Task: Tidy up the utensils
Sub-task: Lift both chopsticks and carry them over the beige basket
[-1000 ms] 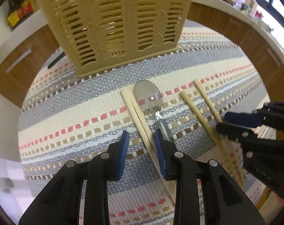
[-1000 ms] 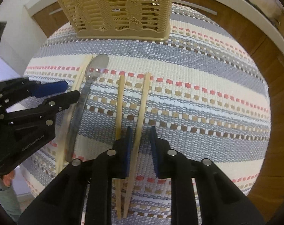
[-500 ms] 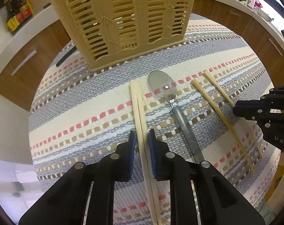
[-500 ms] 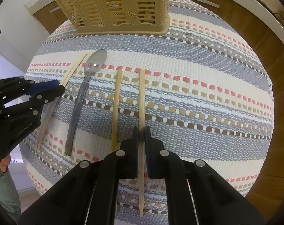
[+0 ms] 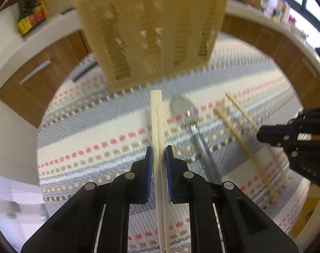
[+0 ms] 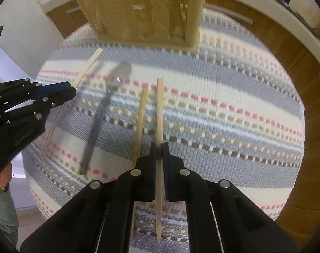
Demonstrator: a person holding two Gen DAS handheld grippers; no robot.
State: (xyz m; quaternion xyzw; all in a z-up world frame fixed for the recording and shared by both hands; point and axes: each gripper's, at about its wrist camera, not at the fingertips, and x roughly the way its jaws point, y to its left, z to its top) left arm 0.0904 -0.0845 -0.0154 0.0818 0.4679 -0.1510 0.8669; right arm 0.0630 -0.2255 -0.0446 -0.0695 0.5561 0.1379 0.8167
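Both tongs have just closed, the left tongs still tightening on the pale chopstick pair, the right tongs clamped on one bamboo chopstick, so the basket looks next.

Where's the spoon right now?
The spoon lies on the striped mat in front of the basket, between the pale chopstick pair in the left gripper and the two darker chopsticks; no gripper touches it.

Basket smeared by motion blur, top cut off at the frame edge. Spoon blurred too. Chopstick partly hidden between the pads.
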